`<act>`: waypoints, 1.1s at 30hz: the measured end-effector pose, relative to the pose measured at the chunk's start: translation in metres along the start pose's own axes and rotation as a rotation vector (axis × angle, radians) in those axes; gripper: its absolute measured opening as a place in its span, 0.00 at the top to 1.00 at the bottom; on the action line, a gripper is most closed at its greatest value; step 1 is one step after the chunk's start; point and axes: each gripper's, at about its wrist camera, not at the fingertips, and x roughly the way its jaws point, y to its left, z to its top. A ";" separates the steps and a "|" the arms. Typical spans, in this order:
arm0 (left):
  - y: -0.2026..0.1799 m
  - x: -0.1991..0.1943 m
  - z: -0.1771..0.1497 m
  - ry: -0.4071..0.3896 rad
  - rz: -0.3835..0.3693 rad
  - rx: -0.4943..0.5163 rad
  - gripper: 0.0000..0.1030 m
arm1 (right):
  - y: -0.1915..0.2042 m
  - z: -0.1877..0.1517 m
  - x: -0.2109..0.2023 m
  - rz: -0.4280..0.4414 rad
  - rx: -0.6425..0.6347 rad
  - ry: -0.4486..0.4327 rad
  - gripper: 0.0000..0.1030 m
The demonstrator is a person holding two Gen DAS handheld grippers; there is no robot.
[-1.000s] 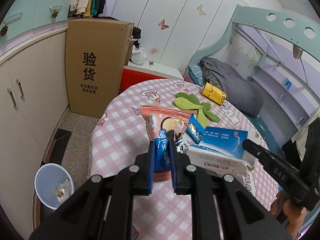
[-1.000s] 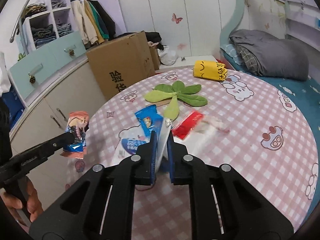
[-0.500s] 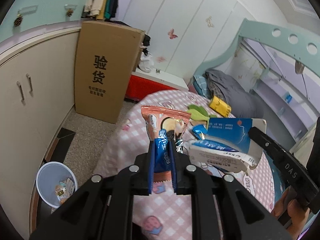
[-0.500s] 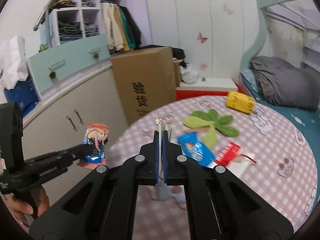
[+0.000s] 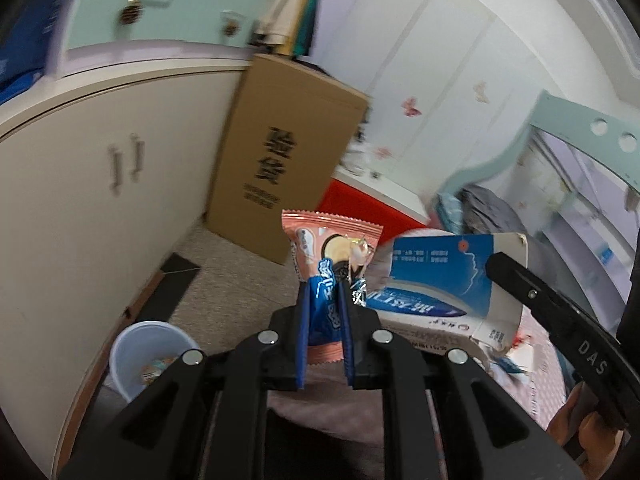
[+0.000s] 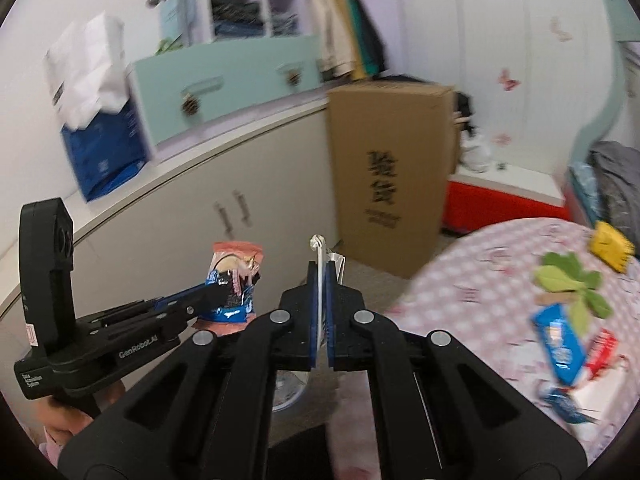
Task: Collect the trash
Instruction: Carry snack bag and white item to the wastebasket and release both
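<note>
The left gripper (image 5: 324, 316) had its fingers pinched on a bunch of snack wrappers (image 5: 330, 248), pink and blue, held up over the floor. The right gripper (image 6: 320, 312) had its fingers pressed tight on a flattened blue-and-white carton (image 5: 440, 280). A pale bin (image 5: 150, 354) stood on the floor below by the cupboard (image 5: 80, 200). More wrappers (image 6: 560, 340) lay on the checked worktop (image 6: 480, 280).

Cream cabinets (image 5: 80, 200) curve along the wall; a tall cardboard box (image 5: 280, 160) stands on the speckled floor (image 5: 224, 272) beside white wardrobe doors (image 5: 432, 92).
</note>
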 end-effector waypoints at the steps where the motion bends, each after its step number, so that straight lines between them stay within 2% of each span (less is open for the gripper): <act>1: 0.015 -0.001 0.001 -0.006 0.023 -0.018 0.87 | 0.006 0.000 0.008 0.011 -0.008 0.013 0.97; 10: 0.121 0.009 -0.001 0.023 0.171 -0.154 0.87 | 0.077 -0.025 0.120 0.148 -0.049 0.185 0.97; 16: 0.166 0.023 -0.009 0.053 0.250 -0.200 0.87 | 0.108 -0.042 0.175 0.197 -0.051 0.245 0.96; 18: 0.173 0.028 -0.013 0.056 0.285 -0.201 0.87 | 0.114 -0.048 0.191 0.220 -0.045 0.251 0.88; 19: 0.179 0.031 -0.014 0.060 0.303 -0.205 0.87 | 0.116 -0.052 0.200 0.223 -0.039 0.259 0.78; 20: 0.184 0.034 -0.014 0.065 0.309 -0.213 0.87 | 0.114 -0.055 0.204 0.213 -0.033 0.270 0.49; 23: 0.197 0.039 -0.017 0.077 0.344 -0.225 0.87 | 0.110 -0.066 0.217 0.209 0.011 0.300 0.46; 33: 0.204 0.056 -0.025 0.111 0.339 -0.239 0.87 | 0.093 -0.077 0.215 0.184 0.055 0.320 0.37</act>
